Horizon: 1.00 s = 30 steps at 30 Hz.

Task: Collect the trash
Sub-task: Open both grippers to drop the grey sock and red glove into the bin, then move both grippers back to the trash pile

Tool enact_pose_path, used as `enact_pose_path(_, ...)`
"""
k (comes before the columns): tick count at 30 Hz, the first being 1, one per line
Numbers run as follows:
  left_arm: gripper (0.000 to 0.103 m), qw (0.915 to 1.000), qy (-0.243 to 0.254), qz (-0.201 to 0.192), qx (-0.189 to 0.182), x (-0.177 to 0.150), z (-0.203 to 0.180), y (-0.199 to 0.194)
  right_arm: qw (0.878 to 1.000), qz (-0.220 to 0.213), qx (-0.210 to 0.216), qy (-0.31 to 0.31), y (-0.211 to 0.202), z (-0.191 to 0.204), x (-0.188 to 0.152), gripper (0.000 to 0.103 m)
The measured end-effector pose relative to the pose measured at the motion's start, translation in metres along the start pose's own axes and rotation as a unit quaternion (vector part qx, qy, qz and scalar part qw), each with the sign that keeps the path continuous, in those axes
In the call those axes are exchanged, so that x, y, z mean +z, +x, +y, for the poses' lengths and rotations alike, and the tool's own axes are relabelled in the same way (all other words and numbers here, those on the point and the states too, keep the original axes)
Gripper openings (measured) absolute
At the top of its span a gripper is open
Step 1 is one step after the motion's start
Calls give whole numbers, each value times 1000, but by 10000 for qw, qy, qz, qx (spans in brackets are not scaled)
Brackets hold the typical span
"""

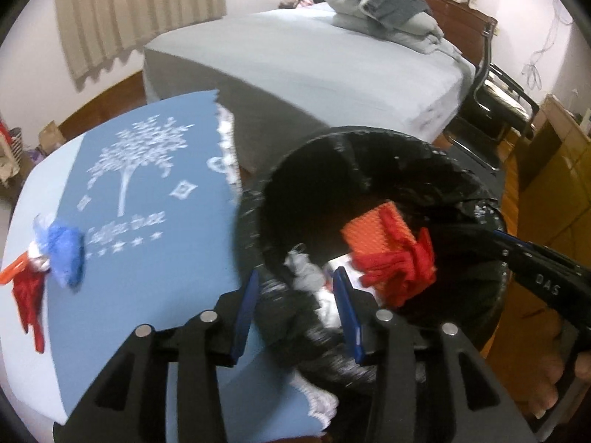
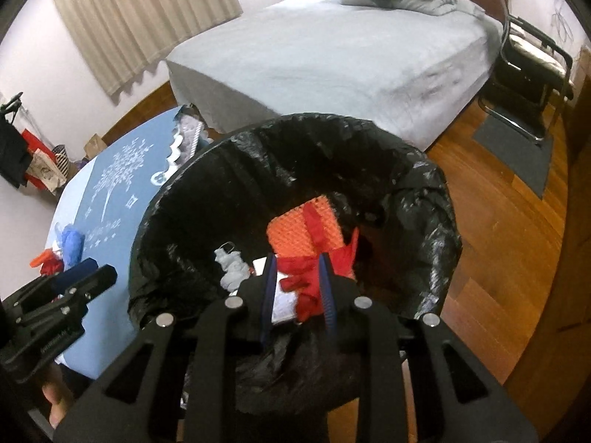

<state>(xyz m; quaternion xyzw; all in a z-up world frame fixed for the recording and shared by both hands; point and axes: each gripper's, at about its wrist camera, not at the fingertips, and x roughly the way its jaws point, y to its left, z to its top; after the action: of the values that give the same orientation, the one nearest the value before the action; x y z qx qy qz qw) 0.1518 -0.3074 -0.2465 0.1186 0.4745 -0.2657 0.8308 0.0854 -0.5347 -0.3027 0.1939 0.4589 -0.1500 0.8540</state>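
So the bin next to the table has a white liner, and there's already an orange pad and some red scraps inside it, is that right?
Not quite: the liner of the bin is black, not white, as the right wrist view shows plainly. The rest holds: the bin stands beside the table, with an orange pad and red scraps inside it.

black tongs, blue pads, silver screws, "DAS" mark
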Motion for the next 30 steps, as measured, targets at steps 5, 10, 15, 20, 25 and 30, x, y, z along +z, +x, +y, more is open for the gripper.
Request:
enact_pose_path(5, 45, 9998, -173, 1, 139, -13, 27, -11, 9999, -3, 50, -131, -8, 22, -9, 24)
enact_pose_path(10, 50, 9992, -288, -105, 275, -24, 52, -29, 9991, 4, 264, -319, -17, 56, -15, 24)
enact_pose_path(15, 57, 9969, -530, -246, 523, -38, 93, -49, 9966, 7, 454, -692, -21, 104, -23, 24)
enact_pose_path(20, 57, 9929, -826, -295, 802, -54, 143, -63, 9918, 20, 672, -1085, -19, 159, -32, 24)
enact_pose_path(25, 57, 9864, -1149, -365, 1116, -71, 198, -80, 9855, 25, 947, -1410, -15, 217, -39, 24)
enact_pose_path(30, 57, 9783, -1480, -466, 1375, -88, 249, -94, 9791, -1, 1115, -1699, -11, 263, -42, 24)
